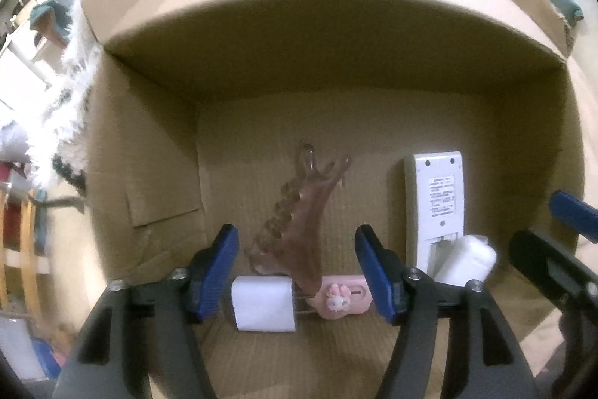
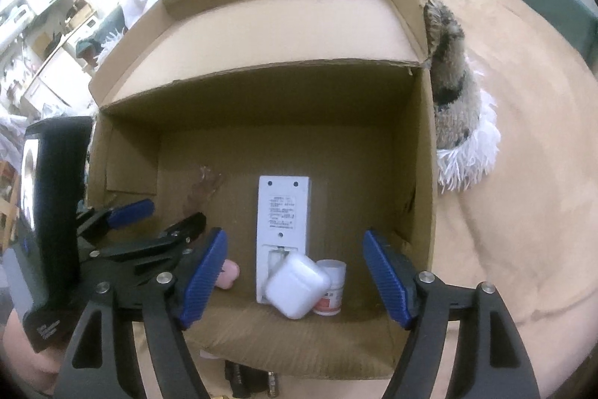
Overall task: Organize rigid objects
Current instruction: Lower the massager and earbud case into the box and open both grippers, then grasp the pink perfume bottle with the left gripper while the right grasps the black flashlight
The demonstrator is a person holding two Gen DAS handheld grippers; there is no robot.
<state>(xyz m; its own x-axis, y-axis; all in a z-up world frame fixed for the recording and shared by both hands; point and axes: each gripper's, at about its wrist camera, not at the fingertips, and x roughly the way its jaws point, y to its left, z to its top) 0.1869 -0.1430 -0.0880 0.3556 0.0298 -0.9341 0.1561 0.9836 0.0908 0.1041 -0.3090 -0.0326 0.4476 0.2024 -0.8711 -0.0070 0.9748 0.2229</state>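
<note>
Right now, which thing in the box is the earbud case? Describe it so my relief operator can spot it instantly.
Look inside the open cardboard box, on its floor near the front edge. A long white remote lies face down there; the earbud case leans on the remote's near end, beside a small white bottle with a red label. It is the only smooth, rounded, unmarked white pebble shape.

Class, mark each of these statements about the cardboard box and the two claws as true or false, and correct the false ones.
1. The white remote lies face down in the cardboard box. True.
2. The left claw is clamped on the brown hair clip. False: it is open, gripping nothing.
3. The white earbud case rests against the remote's lower end. True.
4. The right claw holds the small pill bottle. False: it is open and empty.
5. The box is empty. False: several items lie inside.
</note>
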